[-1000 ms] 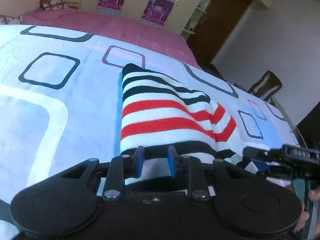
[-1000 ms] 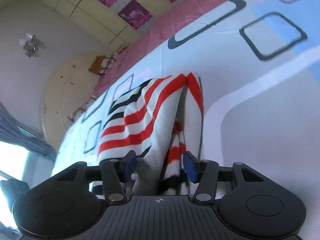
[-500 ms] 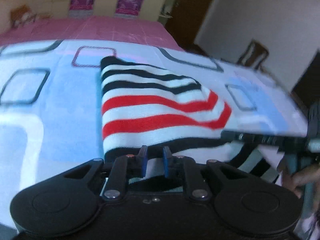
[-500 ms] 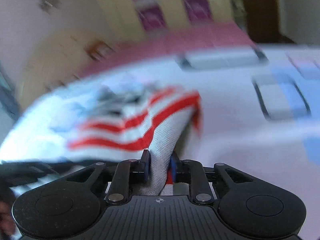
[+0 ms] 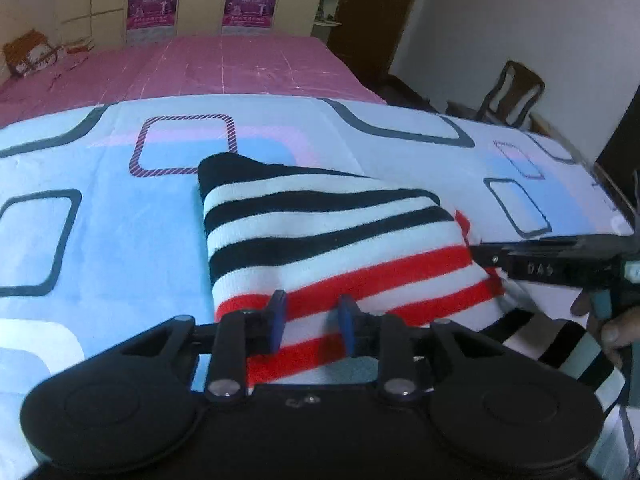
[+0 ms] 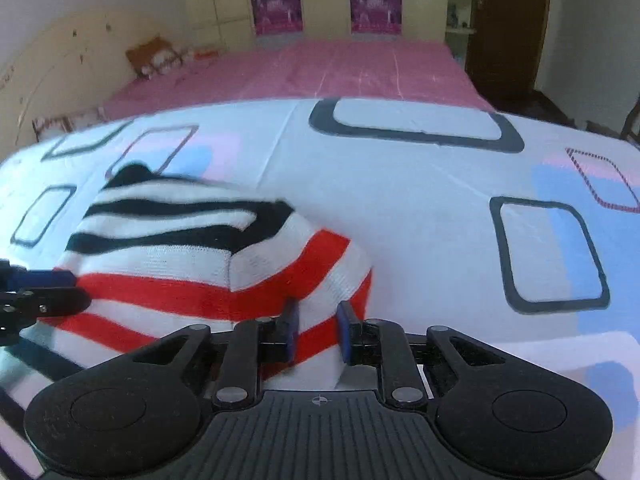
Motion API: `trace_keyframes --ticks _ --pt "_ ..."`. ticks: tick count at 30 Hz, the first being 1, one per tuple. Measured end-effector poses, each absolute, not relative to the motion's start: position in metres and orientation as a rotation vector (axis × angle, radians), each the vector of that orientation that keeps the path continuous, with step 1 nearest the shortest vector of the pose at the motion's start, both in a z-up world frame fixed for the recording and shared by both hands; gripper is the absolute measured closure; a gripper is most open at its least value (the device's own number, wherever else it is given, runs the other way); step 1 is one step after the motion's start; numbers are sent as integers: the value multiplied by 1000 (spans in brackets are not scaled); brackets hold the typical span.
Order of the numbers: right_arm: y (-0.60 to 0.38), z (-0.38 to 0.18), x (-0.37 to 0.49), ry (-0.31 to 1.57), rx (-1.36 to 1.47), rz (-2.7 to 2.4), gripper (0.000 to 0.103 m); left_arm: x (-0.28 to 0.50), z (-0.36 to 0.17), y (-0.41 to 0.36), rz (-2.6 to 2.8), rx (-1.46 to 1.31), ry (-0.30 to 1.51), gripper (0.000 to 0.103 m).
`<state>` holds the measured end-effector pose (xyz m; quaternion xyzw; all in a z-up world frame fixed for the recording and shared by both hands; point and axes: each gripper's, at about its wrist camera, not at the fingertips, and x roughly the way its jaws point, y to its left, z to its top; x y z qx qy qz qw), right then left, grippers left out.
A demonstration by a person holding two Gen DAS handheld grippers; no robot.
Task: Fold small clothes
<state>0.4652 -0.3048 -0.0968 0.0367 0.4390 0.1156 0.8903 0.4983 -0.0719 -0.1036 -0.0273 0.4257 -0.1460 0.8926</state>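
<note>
A knitted garment in black, white and red stripes lies folded on the patterned bed cover. My left gripper hovers at its near red-striped edge. Its jaws are opening, and the cloth lies flat between the blue pads without being pinched. In the right wrist view the garment rises in a fold at its right corner. My right gripper is shut on that red and white fold. The right gripper also shows in the left wrist view at the garment's right edge, held by a hand.
The white and blue cover with rounded squares stretches right and left of the garment. A pink sheet covers the far half of the bed. A wooden chair stands beyond the right edge, with a dark door and a wardrobe behind.
Both grippers rolled level and shifted along the bed. The right jaws went from wide apart to closed on a fold of the garment. The left jaws narrowed, then spread again.
</note>
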Motion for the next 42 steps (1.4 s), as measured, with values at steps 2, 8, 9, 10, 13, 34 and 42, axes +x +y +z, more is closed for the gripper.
trace_keyframes --ticks 2,8,9,10,13,34,42 --pt "-309 -95 460 908 65 239 84 493 -104 -76 -304 -10 861 75" --pt "-315 -55 418 823 118 265 83 448 -77 -75 -360 -35 793 78" --pt "-316 -47 405 808 114 289 83 437 -74 -76 -368 -39 788 78" --pt "-316 -39 390 786 106 315 83 425 -70 -79 -379 -39 779 78" --pt "-309 -27 347 762 84 418 83 394 -68 -81 -417 -61 765 77" --pt "-286 -78 326 938 60 331 82 369 -95 -74 -280 18 872 69" --pt "-346 -70 380 870 500 328 10 412 -84 -49 -241 -116 819 12"
